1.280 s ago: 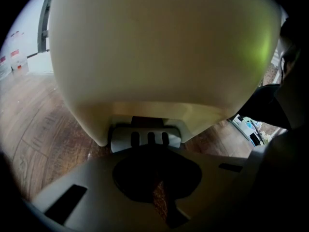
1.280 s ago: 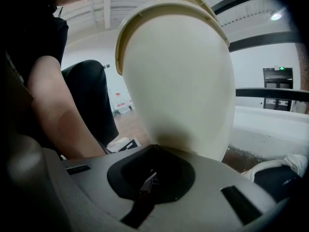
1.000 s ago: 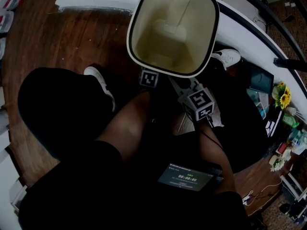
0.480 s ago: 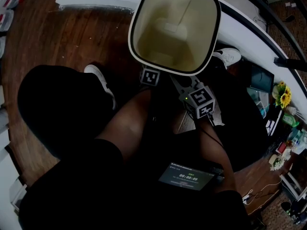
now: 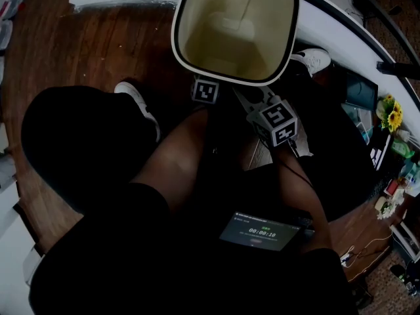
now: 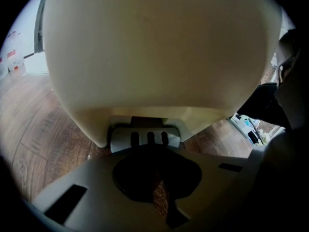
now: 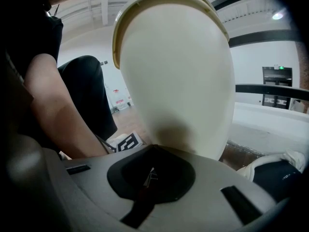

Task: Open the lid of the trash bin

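Cream, glossy plastic trash bin (image 5: 262,25) with a rounded-square mouth, on the dark wood-plank floor (image 5: 98,44) at far centre, smooth hollow inside open to the head view. Left tool (image 6: 157,192) low against its near side, matte grey jaws closed to a thin slit, gripping nothing, facing a grey slotted pedal (image 6: 145,138). Right tool (image 7: 149,178) beside it, jaws likewise pressed together, empty, close under the curved bin wall.
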`<state>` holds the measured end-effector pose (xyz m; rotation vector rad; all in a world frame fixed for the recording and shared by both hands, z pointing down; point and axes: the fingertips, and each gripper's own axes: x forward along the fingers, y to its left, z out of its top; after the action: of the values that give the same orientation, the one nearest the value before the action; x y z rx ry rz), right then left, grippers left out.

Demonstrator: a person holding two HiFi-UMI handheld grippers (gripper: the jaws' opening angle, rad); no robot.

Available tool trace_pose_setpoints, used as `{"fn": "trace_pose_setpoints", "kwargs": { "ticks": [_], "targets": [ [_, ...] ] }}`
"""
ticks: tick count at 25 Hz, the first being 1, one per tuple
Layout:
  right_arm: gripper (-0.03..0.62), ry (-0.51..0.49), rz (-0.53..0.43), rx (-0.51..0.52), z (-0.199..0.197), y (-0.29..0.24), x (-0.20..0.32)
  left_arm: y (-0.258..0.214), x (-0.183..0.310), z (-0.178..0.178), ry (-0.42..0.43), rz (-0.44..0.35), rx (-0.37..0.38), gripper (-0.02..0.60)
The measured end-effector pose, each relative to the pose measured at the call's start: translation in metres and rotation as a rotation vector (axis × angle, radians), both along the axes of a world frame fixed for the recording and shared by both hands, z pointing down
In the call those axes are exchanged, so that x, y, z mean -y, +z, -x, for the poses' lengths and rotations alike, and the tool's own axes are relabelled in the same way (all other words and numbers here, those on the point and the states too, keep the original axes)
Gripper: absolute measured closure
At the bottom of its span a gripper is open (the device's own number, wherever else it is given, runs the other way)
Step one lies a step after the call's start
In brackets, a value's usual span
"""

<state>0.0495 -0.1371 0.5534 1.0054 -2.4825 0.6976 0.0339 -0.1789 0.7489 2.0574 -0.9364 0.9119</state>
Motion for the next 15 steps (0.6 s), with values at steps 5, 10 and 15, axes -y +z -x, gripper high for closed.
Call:
{"fn": "trace_pose_setpoints", "kwargs": {
  "ticks": [5,10,15],
  "targets": [
    [0.574,0.000,-0.008,-0.008,-0.0009,0.0004,-0.0022,0.0012,-0.0026,-0.0007,-0.002,0.017,0.004,0.556],
    [0.574,-0.008,-0.009,-0.015,0.0026,-0.0018,-0.0042,0.0013,-0.0033,0.0037,0.001,0.023,0.017,0.556],
    [0.574,-0.008,-0.025,-0.020,0.0008,-0.0032,-0.0042,0.0008,-0.0053,0.0013,0.008,0.027,0.012,0.557]
  ]
}}
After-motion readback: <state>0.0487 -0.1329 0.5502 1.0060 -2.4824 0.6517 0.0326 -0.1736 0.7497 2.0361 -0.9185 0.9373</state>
